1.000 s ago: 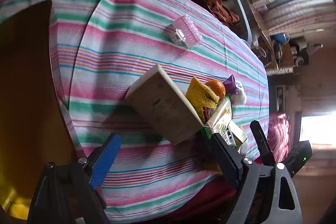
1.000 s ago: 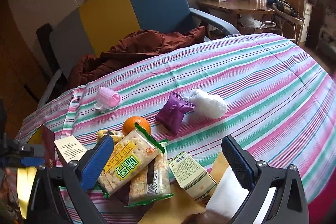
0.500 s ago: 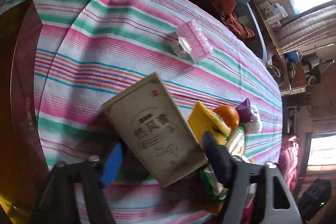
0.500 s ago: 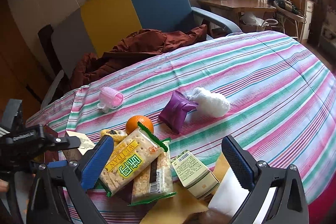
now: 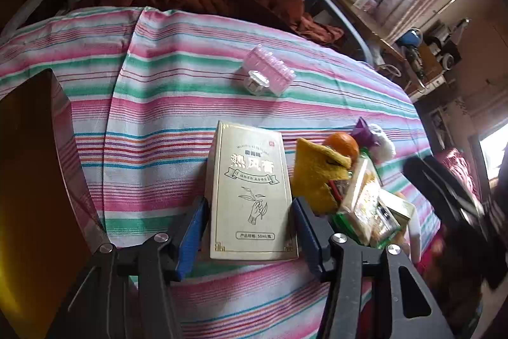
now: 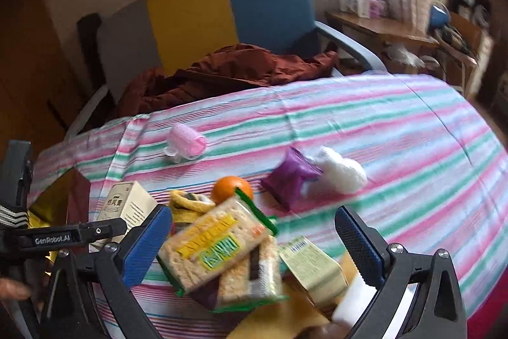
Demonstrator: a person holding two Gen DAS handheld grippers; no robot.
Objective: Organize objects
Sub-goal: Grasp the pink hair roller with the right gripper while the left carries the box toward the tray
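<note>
A beige box with gold print [image 5: 250,189] lies on the striped tablecloth [image 5: 165,123]. My left gripper [image 5: 249,202] has it between its jaws, which are closing; both blue pads [image 5: 193,227] touch its long sides. In the right wrist view the same box [image 6: 127,205] sits left of a snack pile. My right gripper [image 6: 252,212] hangs open above the cracker packs [image 6: 216,247], touching none of them. Beside them lie an orange [image 6: 231,186], a purple pouch [image 6: 290,177], a white wad [image 6: 343,170] and a pink roller [image 6: 187,142].
A dark red open box [image 5: 38,164] sits at the table's left edge. A yellow cloth [image 5: 317,173] and a small green-white carton [image 6: 312,266] crowd the pile. Behind the table stands a chair [image 6: 270,2] with a brown jacket [image 6: 222,69] on it.
The left jaws have narrowed from wide apart to the beige box's sides, and the gripper has rolled, so the box now lies straight between them. The right gripper has shifted a little and stays open.
</note>
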